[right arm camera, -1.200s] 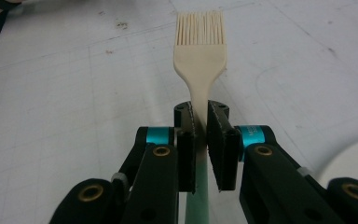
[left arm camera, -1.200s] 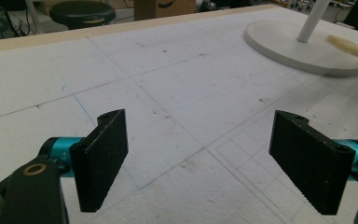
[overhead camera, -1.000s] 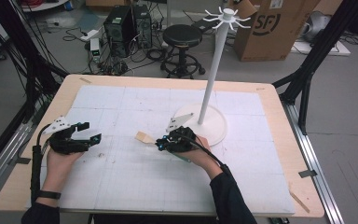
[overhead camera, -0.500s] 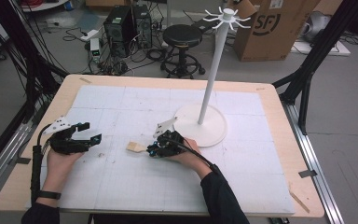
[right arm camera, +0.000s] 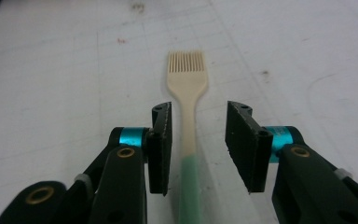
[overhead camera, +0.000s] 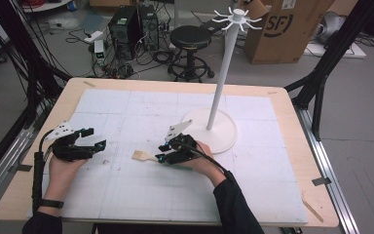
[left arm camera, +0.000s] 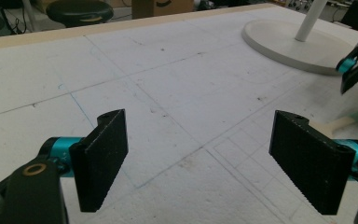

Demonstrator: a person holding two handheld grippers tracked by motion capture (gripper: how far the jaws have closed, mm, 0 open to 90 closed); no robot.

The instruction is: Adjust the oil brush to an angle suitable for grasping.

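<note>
One cream silicone basting brush with a pale green handle [right arm camera: 187, 116] lies flat on the surface, a little toward your edge of its middle, bristle head pointing to the left edge. Two tongs are in your hands. Your right tongs [right arm camera: 199, 140] have just been opening: the brush handle runs between the jaws, close to one pad, but neither pad presses on it, so the brush is released. Your left tongs [left arm camera: 200, 158] rest near the left edge, jaws spread wide with nothing between them.

One white stand with a round base, a tall pole and a crown of hooks [overhead camera: 217, 127] sits toward the right of the middle, just beside your right hand.

One surface [overhead camera: 282, 97], a pale wooden top under a white gridded mat, carries it all. Beyond its far edge are one black round stool [overhead camera: 191, 38], one brown cardboard box [overhead camera: 285, 29] and two dark computer towers [overhead camera: 134, 27] among cables on a grey floor.
</note>
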